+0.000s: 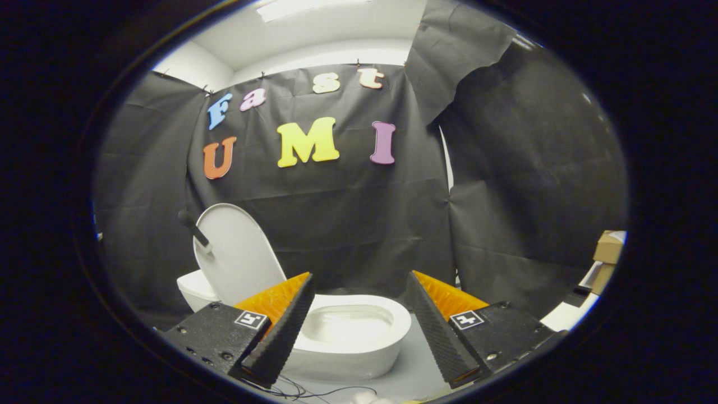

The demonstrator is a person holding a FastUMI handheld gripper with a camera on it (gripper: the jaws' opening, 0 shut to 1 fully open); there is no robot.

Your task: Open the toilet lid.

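While my fingers [359, 320] hang spread wide and empty, the toilet lid [238, 255] stands raised behind the bowl [353, 331].
Rigid, smooth, likely slippery plastic — I'd judge its free rim the place to hold.

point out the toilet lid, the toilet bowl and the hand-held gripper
toilet lid [238, 255]: gripper view, middle of its raised white face
toilet bowl [387, 308]: gripper view, far rim, between the fingers
hand-held gripper [359, 286]: gripper view, open gap midway between its fingertips
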